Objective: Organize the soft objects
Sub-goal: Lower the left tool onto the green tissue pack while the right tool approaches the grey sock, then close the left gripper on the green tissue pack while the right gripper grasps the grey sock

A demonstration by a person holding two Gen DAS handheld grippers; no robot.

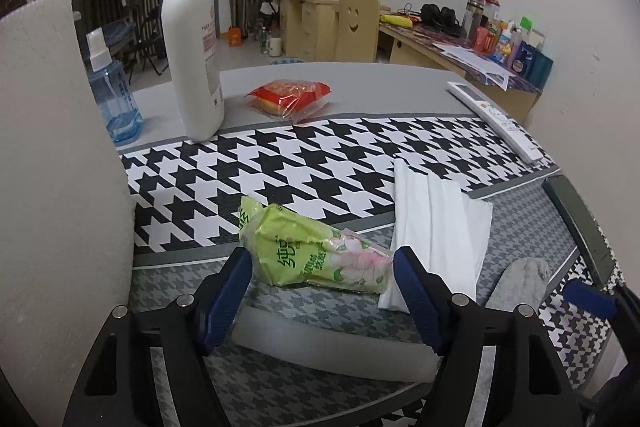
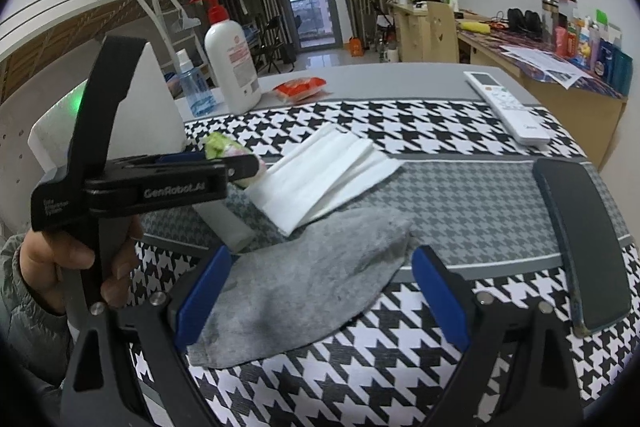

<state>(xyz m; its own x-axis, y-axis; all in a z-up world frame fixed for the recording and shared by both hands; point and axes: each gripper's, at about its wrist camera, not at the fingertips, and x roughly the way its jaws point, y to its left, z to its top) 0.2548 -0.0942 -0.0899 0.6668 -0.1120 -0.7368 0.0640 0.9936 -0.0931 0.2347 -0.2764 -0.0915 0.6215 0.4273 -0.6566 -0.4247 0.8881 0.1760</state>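
The left gripper is gaping wide around the green tissue pack, its 2 fingers not touching it. The right gripper is hanging spread over the gray sock, near the white folded tissues.

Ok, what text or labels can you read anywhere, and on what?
"GenRobot.AI": on the side of the left gripper.
Small white print on that gripper's body: too blurred to read.
Green tissue pack: large Chinese characters, not readable with confidence.
Lotion bottle label: too small.
Remote control buttons: too small.
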